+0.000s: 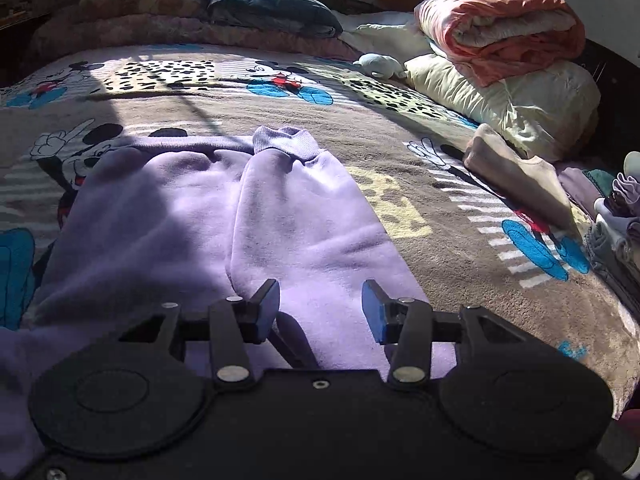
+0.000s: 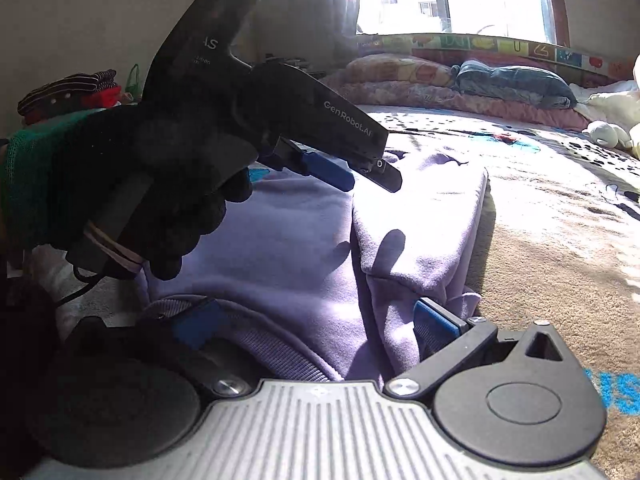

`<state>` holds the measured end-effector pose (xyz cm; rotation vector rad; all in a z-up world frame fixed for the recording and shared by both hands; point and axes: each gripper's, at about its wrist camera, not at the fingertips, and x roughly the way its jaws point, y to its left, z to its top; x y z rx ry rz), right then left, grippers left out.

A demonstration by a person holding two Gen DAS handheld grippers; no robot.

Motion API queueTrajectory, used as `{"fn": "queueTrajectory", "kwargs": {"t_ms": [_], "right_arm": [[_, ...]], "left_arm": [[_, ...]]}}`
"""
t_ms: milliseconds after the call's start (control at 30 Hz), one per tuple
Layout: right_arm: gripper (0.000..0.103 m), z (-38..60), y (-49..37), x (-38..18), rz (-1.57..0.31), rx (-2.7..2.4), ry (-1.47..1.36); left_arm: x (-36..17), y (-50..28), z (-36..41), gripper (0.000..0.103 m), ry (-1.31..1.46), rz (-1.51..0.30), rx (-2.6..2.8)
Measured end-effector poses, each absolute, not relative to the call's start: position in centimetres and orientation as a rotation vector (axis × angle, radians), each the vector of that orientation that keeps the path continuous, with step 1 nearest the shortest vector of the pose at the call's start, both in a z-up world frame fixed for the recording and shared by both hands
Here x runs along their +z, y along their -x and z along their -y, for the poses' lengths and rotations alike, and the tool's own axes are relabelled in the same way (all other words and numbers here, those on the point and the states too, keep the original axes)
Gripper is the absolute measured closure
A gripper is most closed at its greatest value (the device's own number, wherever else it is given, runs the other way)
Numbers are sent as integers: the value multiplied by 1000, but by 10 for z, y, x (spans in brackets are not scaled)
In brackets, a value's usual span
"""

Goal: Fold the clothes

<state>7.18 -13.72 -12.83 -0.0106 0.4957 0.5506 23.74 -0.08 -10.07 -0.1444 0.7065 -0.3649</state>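
Now, from left to right: the left tongs [image 1: 320,304] hang over the near end of a lilac sweatshirt [image 1: 168,216], their blue-padded fingers [image 1: 267,308] spread wide with nothing between them. A black-gloved hand [image 2: 160,184] grips their handle, as the right wrist view shows. The sweatshirt lies flat on the bed [image 1: 460,220], directly ahead of and under both tongs, with one sleeve [image 1: 288,208] folded lengthwise over the body and its ribbed cuff [image 1: 286,142] at the far end. The right tongs [image 2: 316,324] sit low at the ribbed edge of the sweatshirt, wide open; the cloth bunches between the fingers, and the right pad [image 2: 436,320] touches a fold, but nothing is clamped. Farther right of the left tongs, folded blankets [image 1: 504,40] are stacked beside a small pile of clothes [image 1: 616,216].
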Motion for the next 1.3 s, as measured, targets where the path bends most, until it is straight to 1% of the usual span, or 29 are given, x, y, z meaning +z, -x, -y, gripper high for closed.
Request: {"fn": "queueTrajectory", "kwargs": {"t_ms": [100,167,233,267,300,400,467,500,567,733,833,933,1000,1067,1133,1200,1233,1267,1300], "right_arm": [[1,148,-37,-135,-487,566,18],[1,160,-31,-135,-506,561,-50],[1,175,-30,-133,-505,535,-165],[1,184,-30,-133,-496,512,-235],[1,191,-32,-133,-494,494,-288],[1,217,-38,-149,-527,394,-434],[0,232,-46,-165,-567,358,-537],[0,237,-46,-170,-559,366,-579],[0,240,-42,-173,-549,363,-626],[0,237,-42,-176,-563,372,-621],[0,240,-43,-173,-574,383,-638],[0,240,-42,-172,-579,393,-635],[0,240,-40,-172,-581,397,-627],[0,239,-40,-172,-580,399,-617],[0,239,-40,-172,-578,401,-609],[0,239,-40,-172,-574,405,-604],[0,239,-39,-172,-573,407,-602],[0,238,-40,-173,-572,409,-597],[0,238,-40,-173,-572,410,-592]], "left_arm": [[-100,-198,-32,45,268,-682,-314],[-103,-172,-57,38,366,-679,-280],[-107,-147,-81,35,463,-670,-250],[-109,-135,-91,31,497,-662,-232],[-112,-124,-101,30,524,-656,-211],[-121,-94,-134,28,641,-637,-159],[-128,-80,-155,16,713,-633,-119],[-132,-74,-164,16,739,-633,-102],[-136,-66,-180,16,804,-608,-71],[-145,-49,-216,17,965,-526,11],[-150,-45,-235,21,1081,-467,68],[-151,-49,-253,21,1154,-417,126],[-150,-55,-264,23,1173,-393,164],[-146,-66,-273,29,1144,-389,205],[-144,-78,-285,30,1146,-370,229],[-148,-85,-299,33,1149,-349,254],[-149,-89,-306,37,1143,-344,264],[-152,-95,-311,43,1134,-342,274],[-153,-101,-316,45,1126,-342,278]]}}
